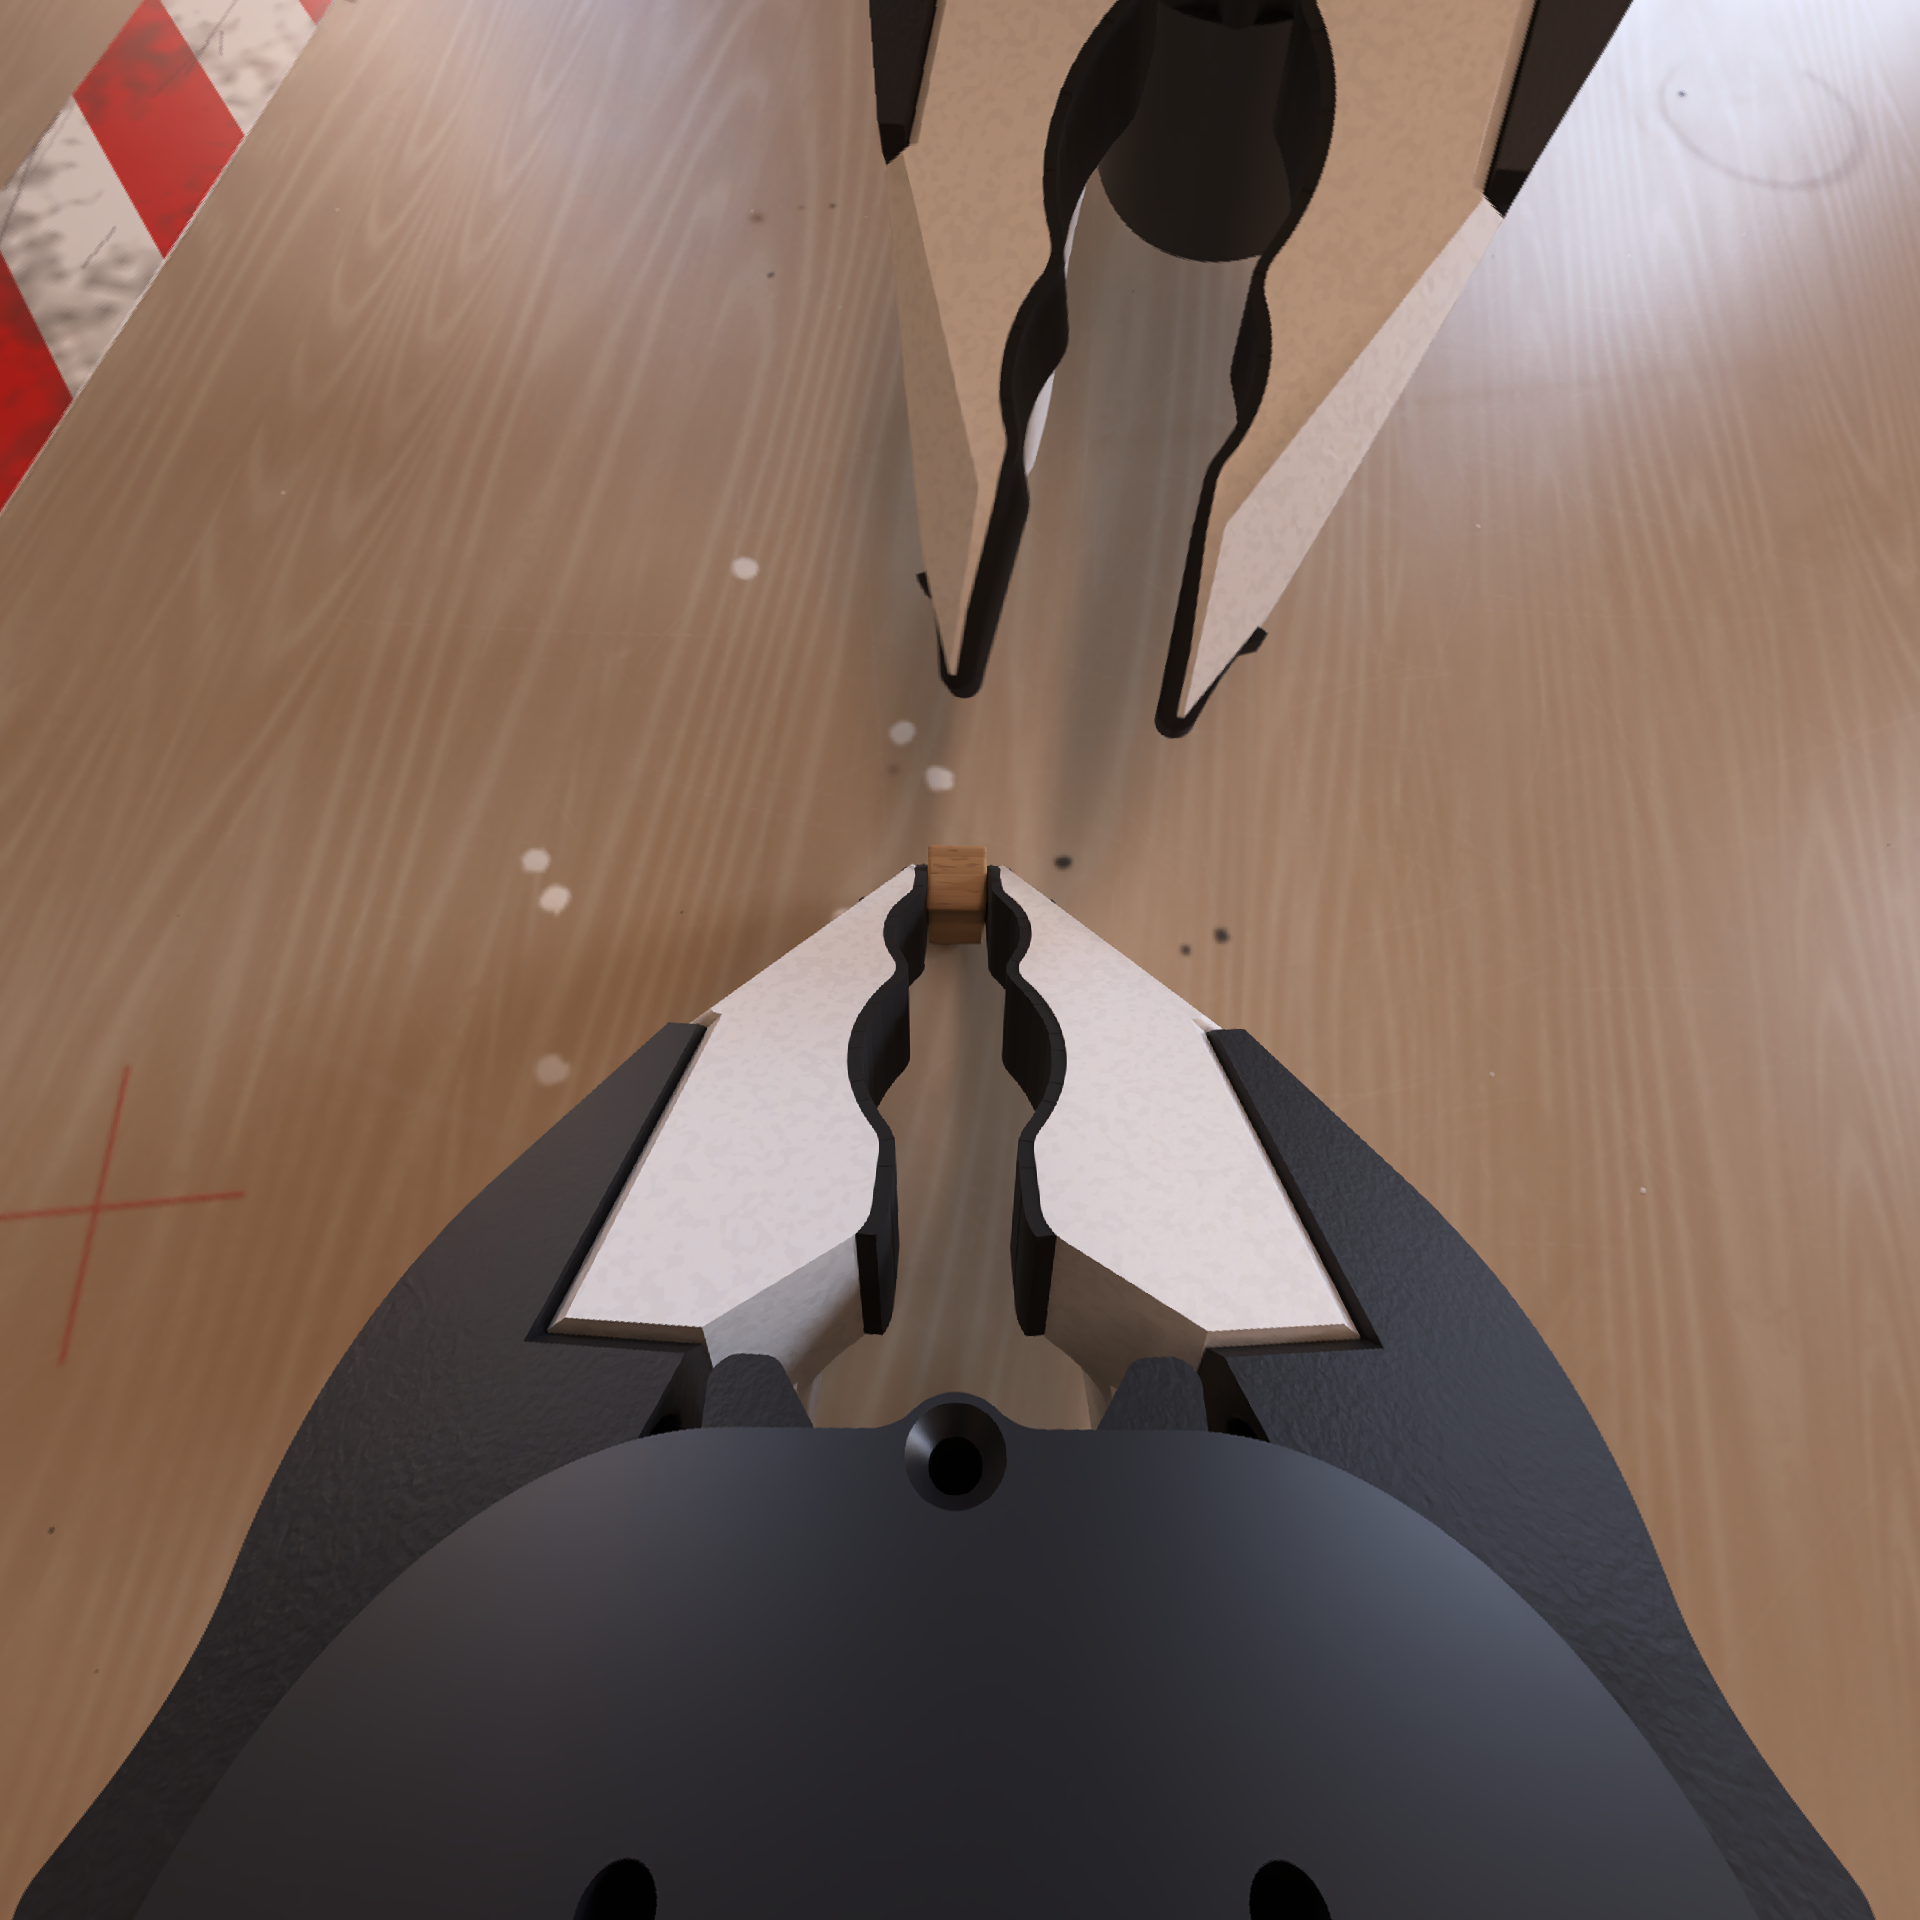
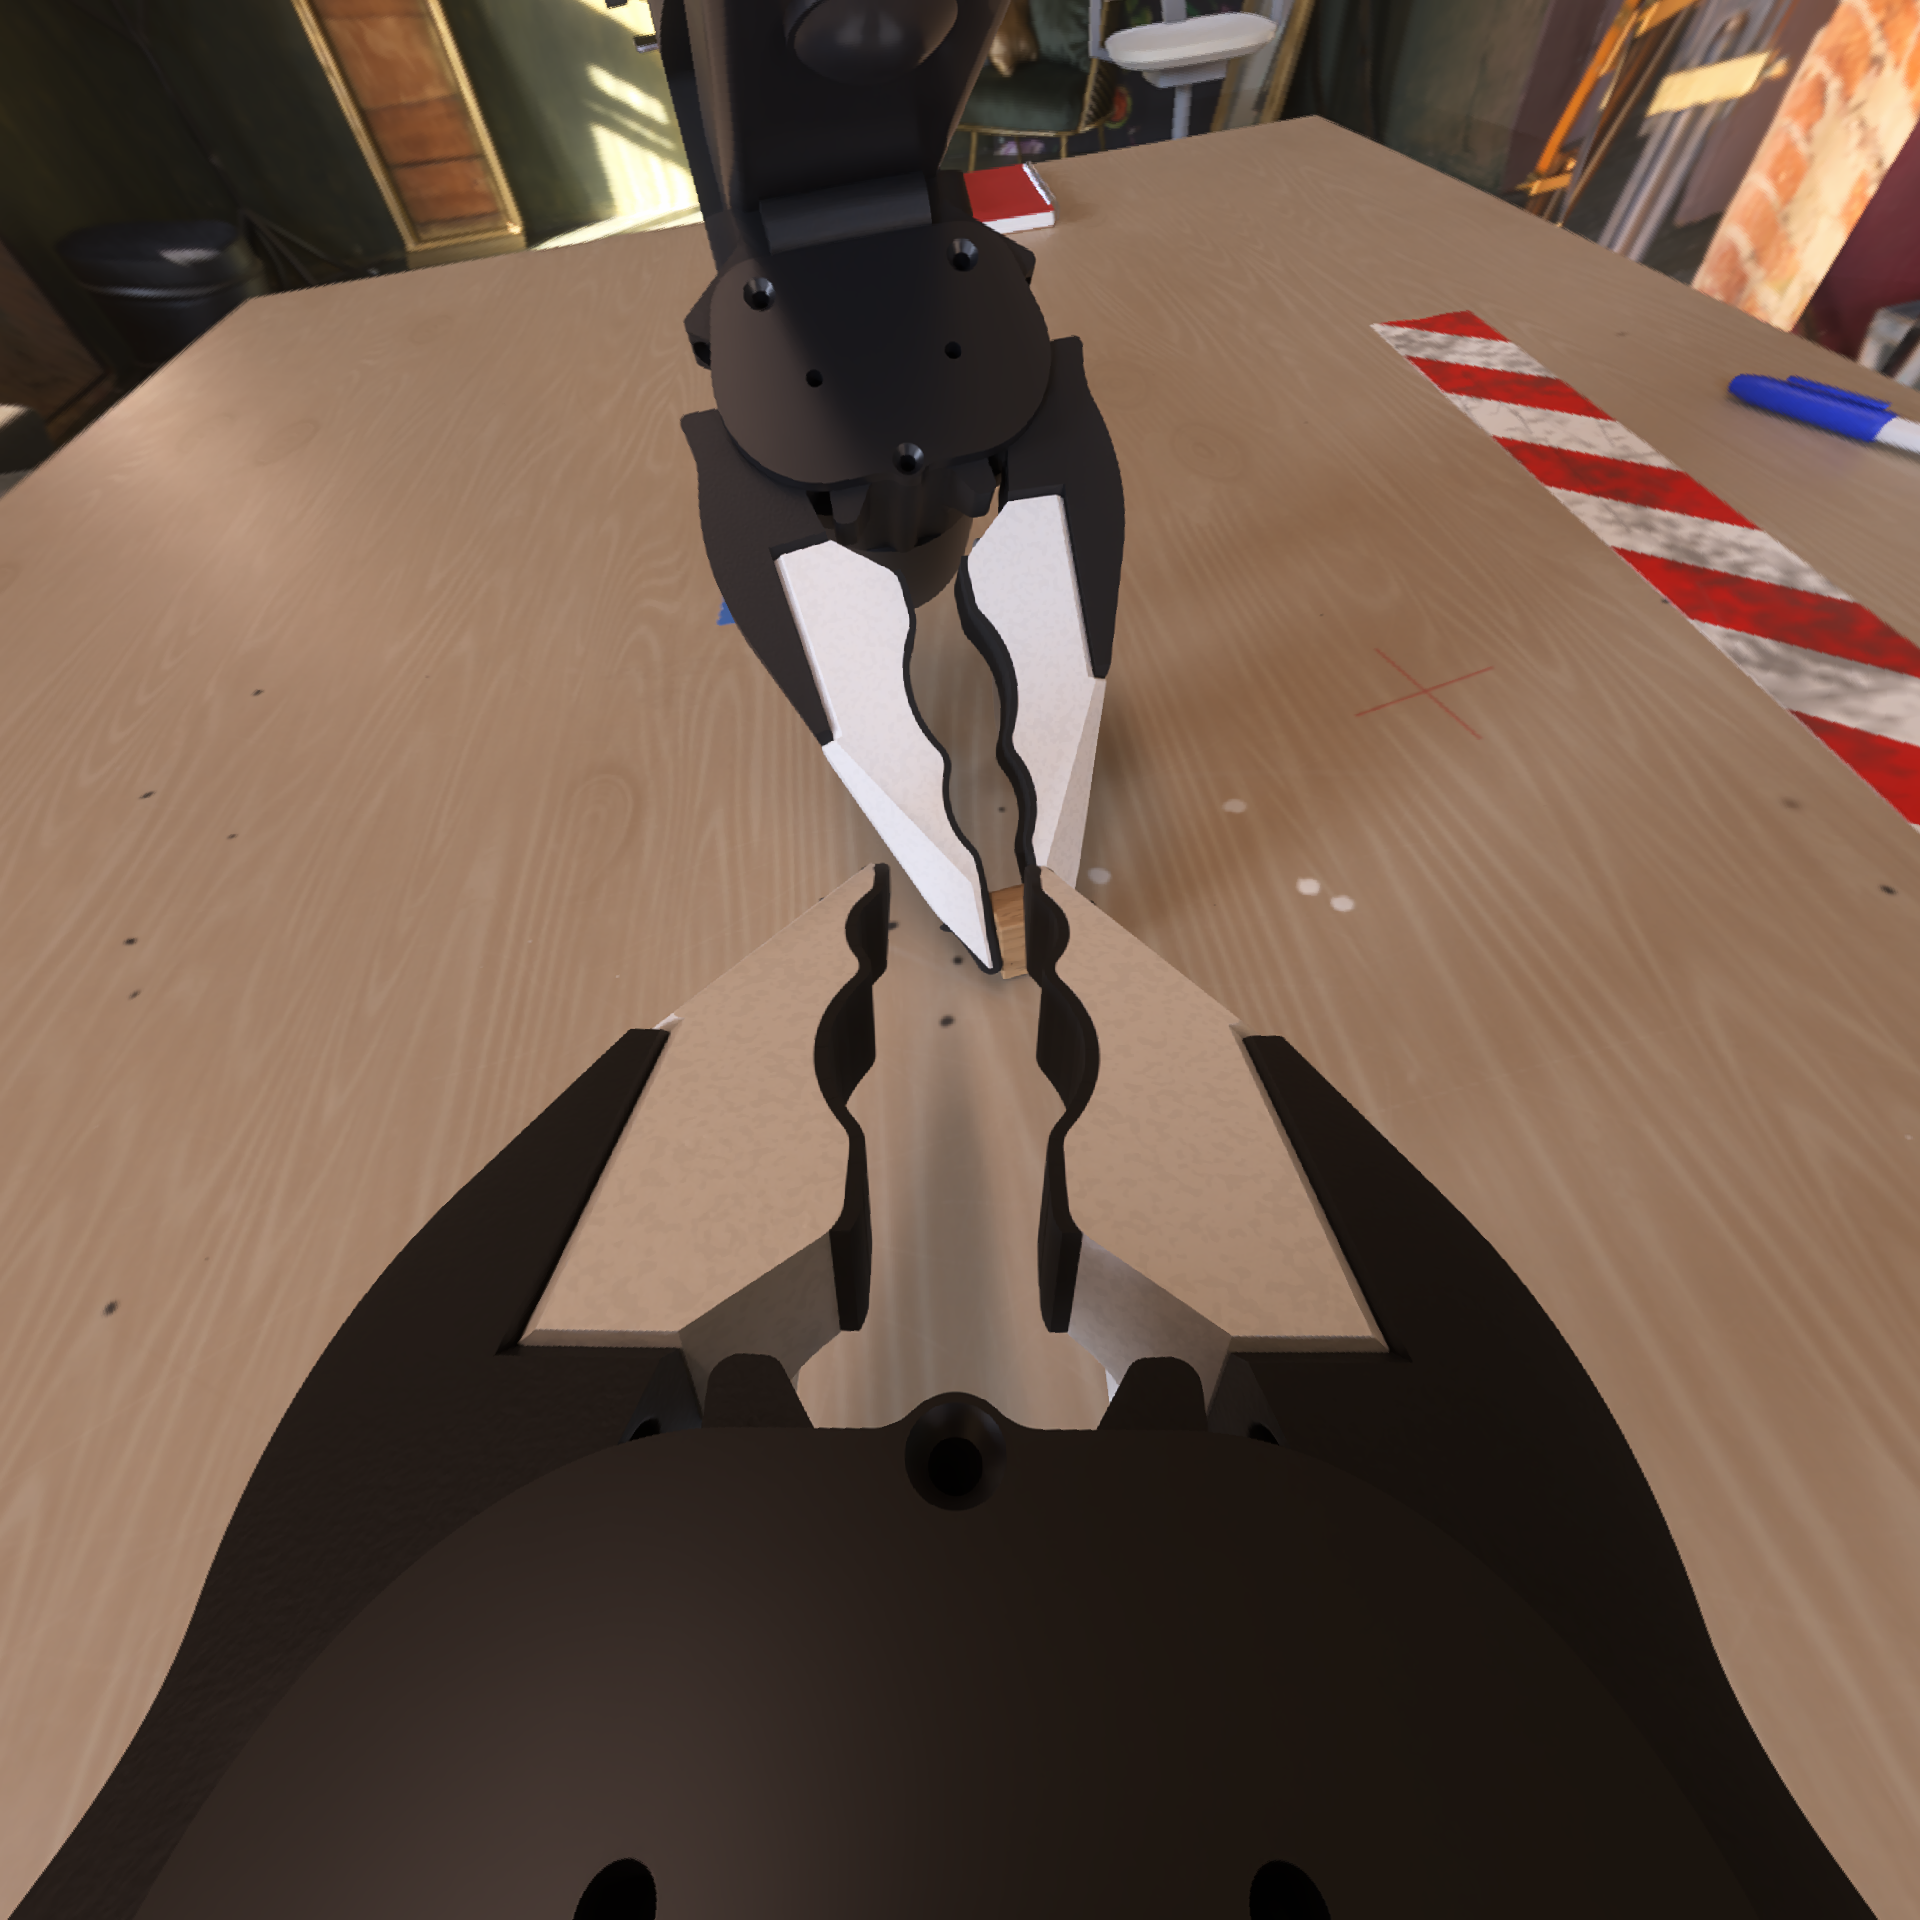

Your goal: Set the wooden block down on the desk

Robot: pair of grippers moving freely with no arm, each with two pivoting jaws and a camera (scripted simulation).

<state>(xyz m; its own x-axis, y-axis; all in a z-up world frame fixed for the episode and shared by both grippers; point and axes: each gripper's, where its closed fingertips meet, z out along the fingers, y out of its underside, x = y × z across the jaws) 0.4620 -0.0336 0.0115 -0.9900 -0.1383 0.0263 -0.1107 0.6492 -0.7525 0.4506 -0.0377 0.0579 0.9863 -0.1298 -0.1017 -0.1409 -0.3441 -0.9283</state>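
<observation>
A small light wooden block (image 1: 956, 891) is pinched between the fingertips of my left gripper (image 1: 956, 909), which is shut on it. The block hangs low over the wooden desk (image 1: 416, 623); I cannot tell whether it touches. In the right wrist view the left gripper (image 2: 1010, 951) points steeply down with the block (image 2: 1006, 914) at its tips. My right gripper (image 2: 961, 883) is open and empty, its right fingertip right beside the block. It also shows in the left wrist view (image 1: 1070, 701), facing the left gripper a short way beyond the block.
A red-and-white striped tape (image 2: 1662, 540) runs along one side of the desk, also in the left wrist view (image 1: 104, 208). A blue marker (image 2: 1829, 410) lies beyond it. A thin red cross (image 2: 1429, 691) is drawn on the desk. A red-and-white flat object (image 2: 1013, 197) lies at the far edge.
</observation>
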